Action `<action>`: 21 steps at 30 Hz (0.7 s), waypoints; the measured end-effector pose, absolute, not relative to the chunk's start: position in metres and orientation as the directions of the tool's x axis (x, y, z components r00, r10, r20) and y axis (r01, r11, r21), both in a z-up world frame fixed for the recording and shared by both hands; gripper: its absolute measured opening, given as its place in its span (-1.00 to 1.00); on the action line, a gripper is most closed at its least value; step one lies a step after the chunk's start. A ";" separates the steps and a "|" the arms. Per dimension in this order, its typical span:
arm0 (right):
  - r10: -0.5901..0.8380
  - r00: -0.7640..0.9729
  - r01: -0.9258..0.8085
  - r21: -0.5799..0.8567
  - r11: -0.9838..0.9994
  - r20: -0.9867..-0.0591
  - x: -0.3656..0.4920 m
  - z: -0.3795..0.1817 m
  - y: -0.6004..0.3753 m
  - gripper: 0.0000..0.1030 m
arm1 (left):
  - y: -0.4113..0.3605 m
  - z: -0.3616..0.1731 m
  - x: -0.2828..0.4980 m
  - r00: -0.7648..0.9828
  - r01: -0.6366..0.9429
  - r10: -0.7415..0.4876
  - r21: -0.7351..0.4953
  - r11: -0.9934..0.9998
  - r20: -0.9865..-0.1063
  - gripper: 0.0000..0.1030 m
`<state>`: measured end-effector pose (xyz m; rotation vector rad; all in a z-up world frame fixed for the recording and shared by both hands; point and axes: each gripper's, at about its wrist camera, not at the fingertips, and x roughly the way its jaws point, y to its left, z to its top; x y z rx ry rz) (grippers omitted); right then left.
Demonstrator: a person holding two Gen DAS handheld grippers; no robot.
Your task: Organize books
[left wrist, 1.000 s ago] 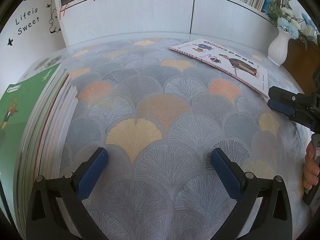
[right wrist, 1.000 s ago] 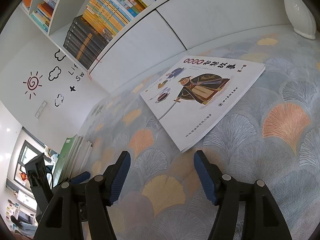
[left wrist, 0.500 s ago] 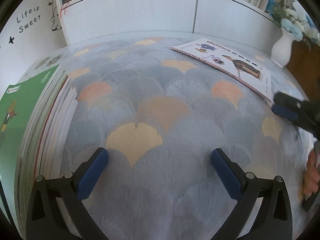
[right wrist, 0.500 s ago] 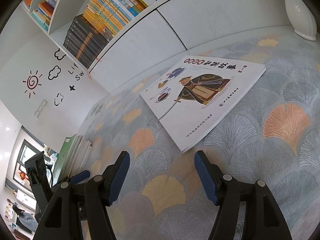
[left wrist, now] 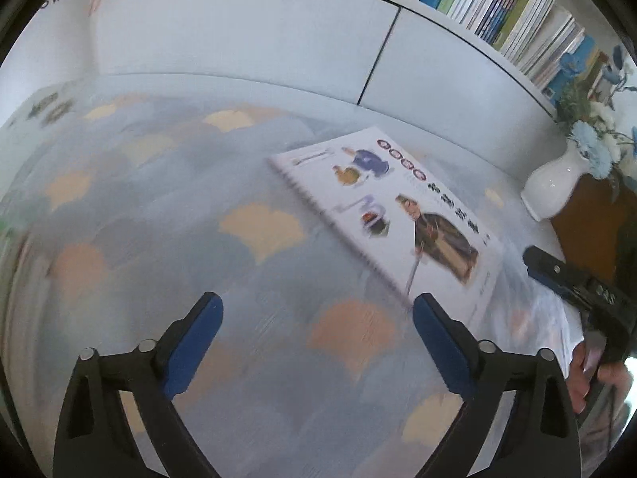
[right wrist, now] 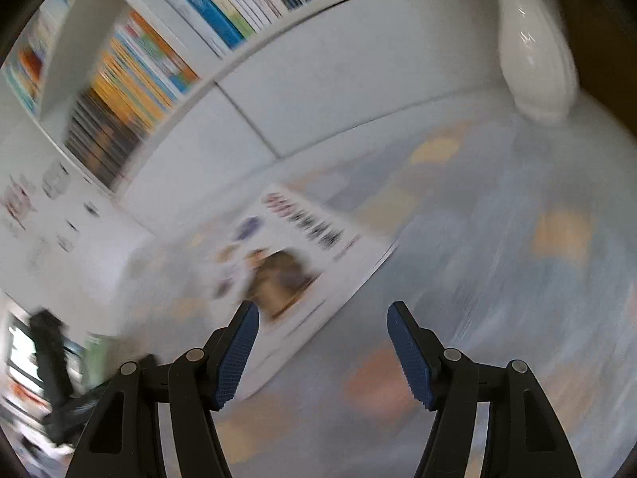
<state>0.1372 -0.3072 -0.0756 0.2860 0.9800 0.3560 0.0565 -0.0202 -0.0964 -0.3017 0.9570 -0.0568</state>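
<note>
A thin white picture book (left wrist: 394,215) with a cartoon figure on its cover lies flat on the fan-patterned tablecloth (left wrist: 258,239). My left gripper (left wrist: 316,316) is open and empty, its right fingertip close to the book's near corner. My right gripper (right wrist: 322,326) is open and empty, just short of the same book (right wrist: 302,255), whose near edge lies by its left finger. The right gripper also shows at the right edge of the left wrist view (left wrist: 573,283). Both views are blurred by motion.
A white vase (left wrist: 551,185) with blue flowers stands at the back right, also in the right wrist view (right wrist: 533,55). White cabinet doors (left wrist: 247,36) back the table, with a shelf of upright books (left wrist: 497,4) above. The left gripper's body (right wrist: 51,358) shows at far left.
Both grippers have swung towards the picture book and closed in on it. The green-covered stack of books at the left has slid out of the left wrist view. Both stay open.
</note>
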 end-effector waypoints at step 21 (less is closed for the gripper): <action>0.371 0.235 -0.353 0.277 0.894 -0.898 0.179 -0.093 -0.214 0.26 | -0.046 -0.105 0.079 0.492 0.054 -0.285 -0.298 0.953 -0.822 0.54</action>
